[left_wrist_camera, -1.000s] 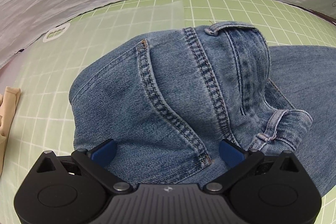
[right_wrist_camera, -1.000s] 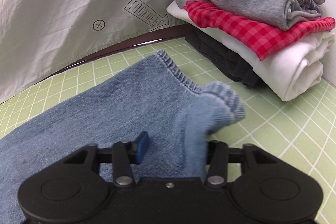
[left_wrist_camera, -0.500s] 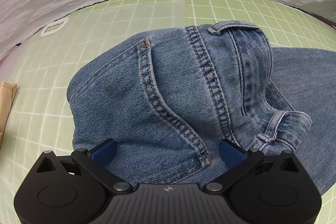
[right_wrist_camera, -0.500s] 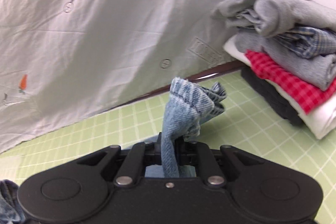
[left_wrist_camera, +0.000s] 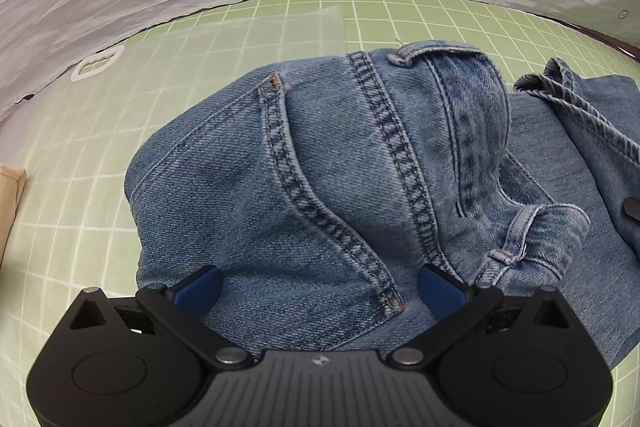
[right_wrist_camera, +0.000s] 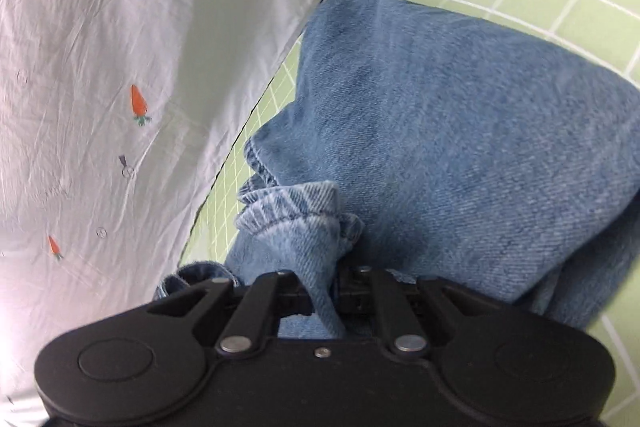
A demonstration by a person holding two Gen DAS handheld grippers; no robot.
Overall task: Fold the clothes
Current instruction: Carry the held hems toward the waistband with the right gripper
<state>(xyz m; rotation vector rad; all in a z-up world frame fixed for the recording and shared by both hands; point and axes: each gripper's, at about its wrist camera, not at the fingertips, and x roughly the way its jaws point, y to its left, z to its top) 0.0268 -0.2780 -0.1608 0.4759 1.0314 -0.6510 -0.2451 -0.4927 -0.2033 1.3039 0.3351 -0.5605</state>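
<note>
- The jeans are being spanned by the wide-open left gripper, apparently pressed onto the green mat.
- Their hem is being pinched between the closed right gripper, the leg lying just ahead.

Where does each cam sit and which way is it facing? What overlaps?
Left wrist: on the left gripper, looking steeply down at the jeans seat; its open fingers show.
Right wrist: on the right gripper, facing jeans leg and white sheet; shut on the hem.
Shared: jeans, green grid mat, sheet.
</note>
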